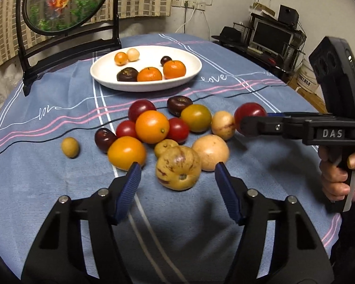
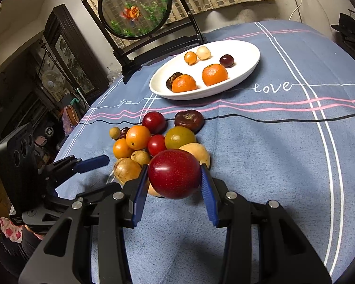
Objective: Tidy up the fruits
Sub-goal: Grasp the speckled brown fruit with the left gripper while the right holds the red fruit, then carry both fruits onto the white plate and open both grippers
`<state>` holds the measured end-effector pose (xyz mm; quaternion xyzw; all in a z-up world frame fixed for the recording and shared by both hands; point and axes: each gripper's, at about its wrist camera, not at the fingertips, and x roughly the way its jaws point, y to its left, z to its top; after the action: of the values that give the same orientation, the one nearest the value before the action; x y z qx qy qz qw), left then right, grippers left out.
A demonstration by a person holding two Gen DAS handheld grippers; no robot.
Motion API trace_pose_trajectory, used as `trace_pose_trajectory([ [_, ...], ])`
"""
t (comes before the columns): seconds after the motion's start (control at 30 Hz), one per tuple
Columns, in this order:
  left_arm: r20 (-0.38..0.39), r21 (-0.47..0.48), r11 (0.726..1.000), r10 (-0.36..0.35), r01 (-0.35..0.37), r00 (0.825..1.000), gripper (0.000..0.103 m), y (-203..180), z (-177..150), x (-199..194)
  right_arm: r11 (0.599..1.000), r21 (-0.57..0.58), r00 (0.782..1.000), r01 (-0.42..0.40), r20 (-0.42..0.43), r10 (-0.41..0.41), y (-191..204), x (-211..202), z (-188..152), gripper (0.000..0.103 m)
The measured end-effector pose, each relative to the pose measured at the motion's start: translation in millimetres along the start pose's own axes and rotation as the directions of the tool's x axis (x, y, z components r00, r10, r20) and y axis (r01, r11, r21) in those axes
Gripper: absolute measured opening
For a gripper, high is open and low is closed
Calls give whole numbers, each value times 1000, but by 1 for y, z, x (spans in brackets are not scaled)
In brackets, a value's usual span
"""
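Note:
A pile of loose fruit lies on the blue cloth: oranges (image 1: 152, 126), red and dark plums, yellow ones. My left gripper (image 1: 178, 169) stands open around a speckled yellow fruit (image 1: 178, 171) at the pile's near edge, with a gap at each pad. My right gripper (image 2: 174, 169) is shut on a big red plum (image 2: 174, 174), lifted just off the pile's right side; in the left wrist view that plum (image 1: 249, 112) shows behind its finger. The white oval plate (image 1: 101, 77) behind the pile holds two tangerines (image 2: 214, 74) and several small fruits.
A round goldfish screen on a black stand (image 1: 68, 2) rises at the back left, right beside the plate. A person's hand (image 1: 336, 175) grips the right gripper's handle. Beyond the table's right edge stands a desk with a monitor (image 1: 271, 36). A lone small yellow fruit (image 1: 70, 147) lies left of the pile.

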<state>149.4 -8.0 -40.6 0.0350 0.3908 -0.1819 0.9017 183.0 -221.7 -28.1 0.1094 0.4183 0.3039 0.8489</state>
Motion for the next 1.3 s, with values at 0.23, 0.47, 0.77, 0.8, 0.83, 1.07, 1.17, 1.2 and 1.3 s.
trace_pose_trajectory([
  [0.23, -30, -3, 1000, -11, 11, 999, 53, -3, 2, 8, 1000, -9, 1000, -4, 10, 4, 2, -3, 0, 43],
  [0.47, -55, -26, 1000, -5, 3, 998, 51, -1, 3, 15, 1000, -21, 1000, -16, 12, 17, 5, -3, 0, 43],
  [0.77, -67, -41, 999, -4, 2, 998, 45, 1, 4, 20, 999, -30, 1000, -23, 14, 23, 7, -5, 0, 43],
  [0.8, -67, -41, 999, -4, 1, 998, 45, 1, 4, 20, 999, -30, 1000, -23, 14, 24, 7, -5, 0, 43],
  [0.83, -67, -41, 999, -4, 1, 998, 45, 1, 4, 20, 999, -30, 1000, -24, 14, 24, 7, -5, 0, 43],
  [1.07, -50, -65, 998, -10, 6, 999, 45, 2, 3, 13, 1000, -29, 1000, -10, 14, 10, 6, -3, 0, 43],
  [1.17, -26, -80, 997, -21, 19, 999, 45, 1, 0, 4, 999, -37, 1000, 4, 24, -3, 6, -3, 0, 43],
  [1.2, -15, -82, 996, -20, 19, 1000, 45, 1, -2, 0, 999, -43, 999, 4, 32, -2, 7, -4, 0, 43],
  [1.3, 10, -104, 993, -48, 49, 999, 44, 2, -2, -9, 999, -51, 998, -17, 52, 19, 9, -5, 3, 43],
])
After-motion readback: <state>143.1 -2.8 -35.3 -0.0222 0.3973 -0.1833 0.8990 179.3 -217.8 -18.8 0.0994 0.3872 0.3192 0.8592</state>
